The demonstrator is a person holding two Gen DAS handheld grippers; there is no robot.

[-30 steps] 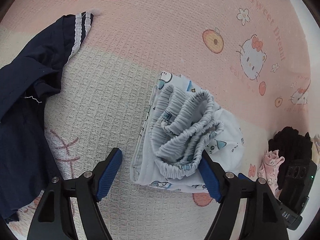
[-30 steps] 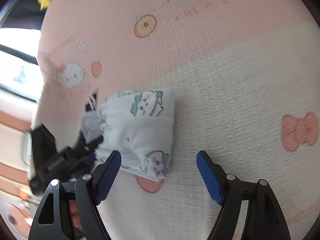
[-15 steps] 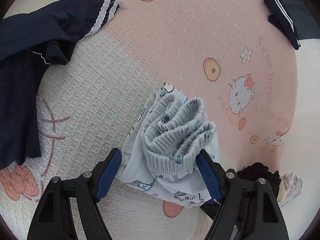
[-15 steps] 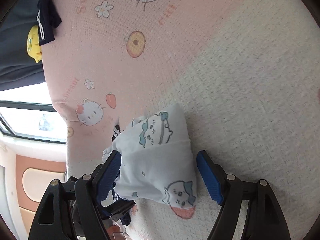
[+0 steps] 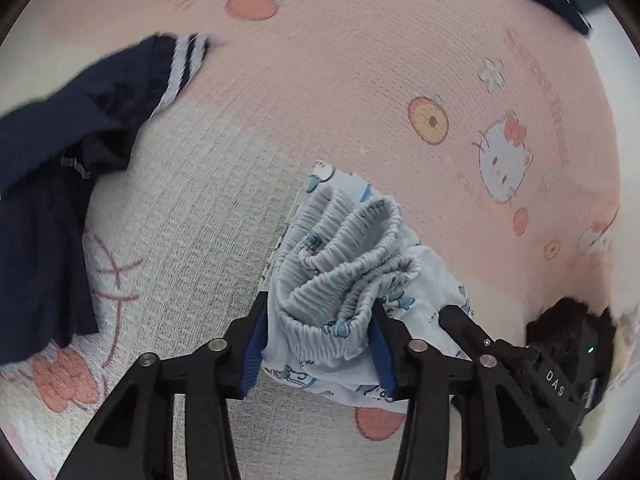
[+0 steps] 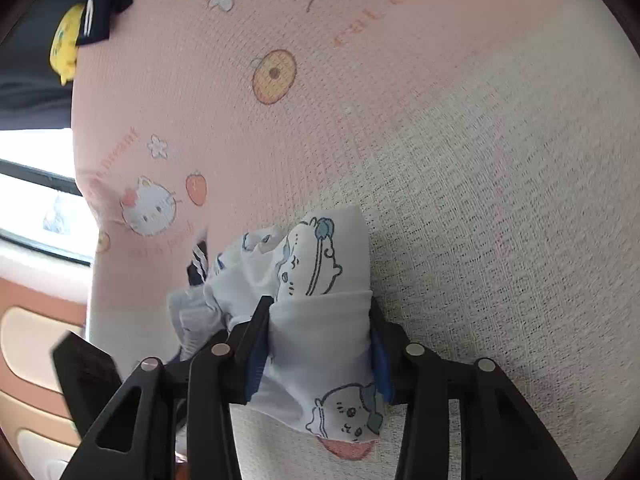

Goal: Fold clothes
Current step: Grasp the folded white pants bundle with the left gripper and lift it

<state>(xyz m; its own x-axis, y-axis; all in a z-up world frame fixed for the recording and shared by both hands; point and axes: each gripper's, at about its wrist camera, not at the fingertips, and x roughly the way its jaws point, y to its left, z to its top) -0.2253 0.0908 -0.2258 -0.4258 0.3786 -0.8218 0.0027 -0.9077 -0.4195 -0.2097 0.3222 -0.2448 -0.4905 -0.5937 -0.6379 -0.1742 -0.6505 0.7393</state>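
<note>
While the folded cartoon-print shorts (image 5: 360, 280) lie mid-blanket (image 5: 200, 200), the left gripper (image 5: 318, 346) is closing, its 2 jaws pressing the elastic waistband end, and the right gripper (image 6: 318, 350) closes on the opposite end; a navy garment (image 5: 60, 160) lies at 9 o'clock.

a pink and cream cartoon-cat blanket (image 5: 360, 80) covers the surface, with a yellow plush toy (image 6: 66, 46) at its far edge.
</note>
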